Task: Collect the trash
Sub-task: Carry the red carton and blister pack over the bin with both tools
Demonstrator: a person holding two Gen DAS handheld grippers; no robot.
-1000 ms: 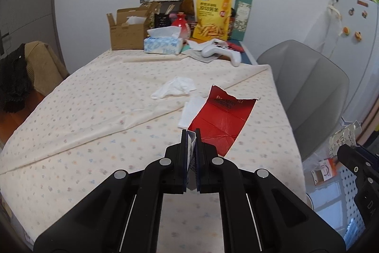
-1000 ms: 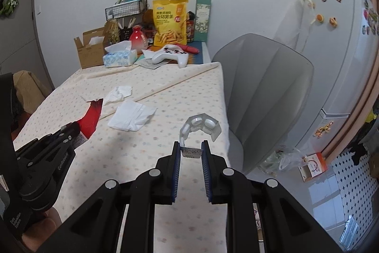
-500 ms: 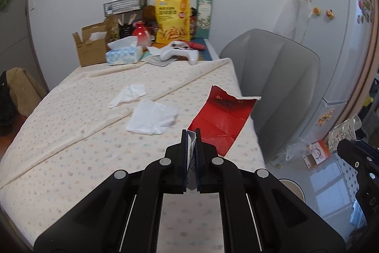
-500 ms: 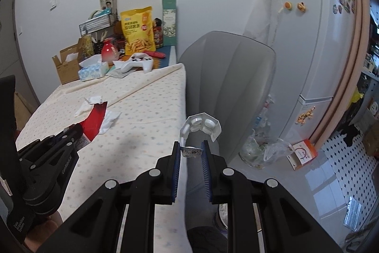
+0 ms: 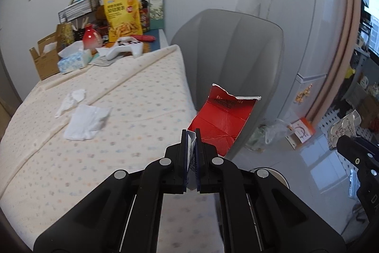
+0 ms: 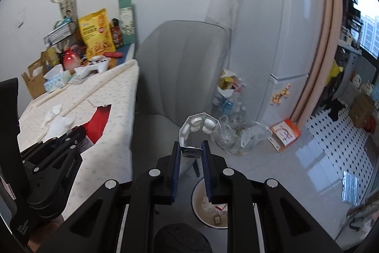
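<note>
Left wrist view: my left hand-held gripper (image 5: 191, 134) clamps the torn red packet (image 5: 222, 121), which sticks out ahead past the worktop (image 5: 132, 110) edge. Right wrist view: my right hand-held gripper (image 6: 191, 146) pinches a pill blister pack (image 6: 199, 125); the bin (image 6: 213, 205) sits just below.

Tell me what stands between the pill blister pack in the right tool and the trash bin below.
Nothing visible. The blister pack hangs clamped in the right tool, and the round bin sits open on the floor beneath it, partly hidden by the tool's own fingers.
</note>
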